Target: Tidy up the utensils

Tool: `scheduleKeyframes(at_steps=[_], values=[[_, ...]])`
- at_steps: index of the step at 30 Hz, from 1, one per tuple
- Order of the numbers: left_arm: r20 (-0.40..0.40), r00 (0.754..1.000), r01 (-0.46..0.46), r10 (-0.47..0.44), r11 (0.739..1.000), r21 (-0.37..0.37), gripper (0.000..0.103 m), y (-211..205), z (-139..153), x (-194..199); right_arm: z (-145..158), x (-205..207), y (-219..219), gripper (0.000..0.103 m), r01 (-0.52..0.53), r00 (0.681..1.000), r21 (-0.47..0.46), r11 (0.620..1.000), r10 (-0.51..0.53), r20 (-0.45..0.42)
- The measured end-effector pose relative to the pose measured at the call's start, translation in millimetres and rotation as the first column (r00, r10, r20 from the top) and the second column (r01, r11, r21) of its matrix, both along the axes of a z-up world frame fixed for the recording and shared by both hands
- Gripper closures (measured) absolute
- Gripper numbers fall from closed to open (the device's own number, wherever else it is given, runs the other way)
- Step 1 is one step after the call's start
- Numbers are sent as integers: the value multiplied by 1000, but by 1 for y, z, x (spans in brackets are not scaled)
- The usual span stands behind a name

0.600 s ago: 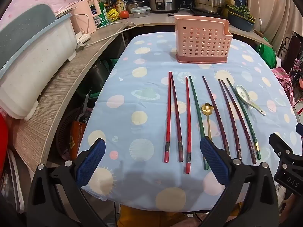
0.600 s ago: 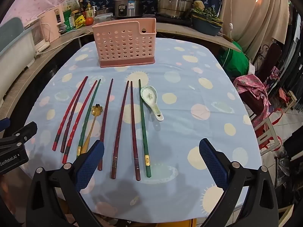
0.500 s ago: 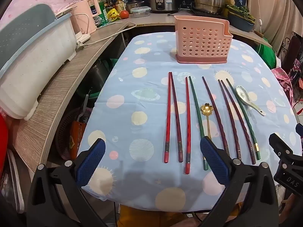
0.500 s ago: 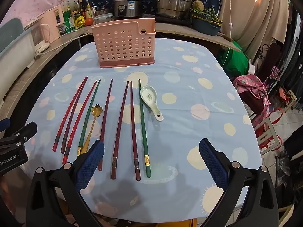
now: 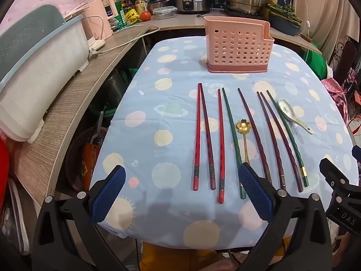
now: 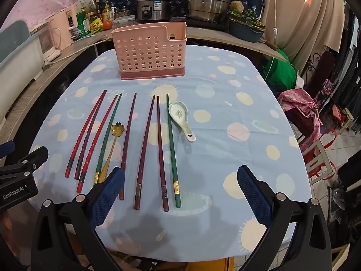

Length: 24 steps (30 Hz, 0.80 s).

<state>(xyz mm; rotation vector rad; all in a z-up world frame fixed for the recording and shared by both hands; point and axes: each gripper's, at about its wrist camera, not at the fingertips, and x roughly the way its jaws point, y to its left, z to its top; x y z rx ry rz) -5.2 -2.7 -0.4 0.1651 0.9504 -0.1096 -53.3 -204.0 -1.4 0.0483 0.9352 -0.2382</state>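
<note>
Left gripper (image 5: 180,194) and right gripper (image 6: 180,194) hover, jaws spread wide, holding nothing.

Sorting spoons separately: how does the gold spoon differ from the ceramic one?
The gold spoon is slim metal with a flower-shaped bowl; the ceramic spoon is white, broader, with a green pattern. The gold one lies among the chopsticks, the ceramic one at the row's right end. Both lie flat on the tablecloth.

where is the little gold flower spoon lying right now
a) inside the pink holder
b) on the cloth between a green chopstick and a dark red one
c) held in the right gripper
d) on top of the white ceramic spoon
b: the gold flower spoon lies flat on the tablecloth, between a green chopstick and a dark red chopstick, short of the pink holder.
</note>
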Motion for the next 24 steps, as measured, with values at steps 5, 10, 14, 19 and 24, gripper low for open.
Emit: scheduleKeyframes(at_steps=[5, 10, 14, 19, 24], values=[[0, 1000, 6, -6, 1000, 2, 7, -2, 0, -3, 1, -4, 2, 7, -2, 1000, 3, 1000, 2, 1], [0, 1000, 13, -13, 1000, 1, 7, -3, 1, -8, 3, -9, 1, 7, -7, 1000, 6, 1000, 7, 7], [-3, 1000, 15, -15, 1000, 1, 7, -4, 3, -10, 5, -12, 2, 7, -11, 1000, 11, 1000, 11, 8], [-4, 1000, 16, -16, 1000, 0, 7, -4, 3, -13, 6, -14, 3, 7, -16, 1000, 11, 1000, 16, 8], [-3, 1000, 12, -12, 1000, -2, 7, -4, 3, -13, 6, -15, 5, 7, -22, 1000, 8, 1000, 21, 11]])
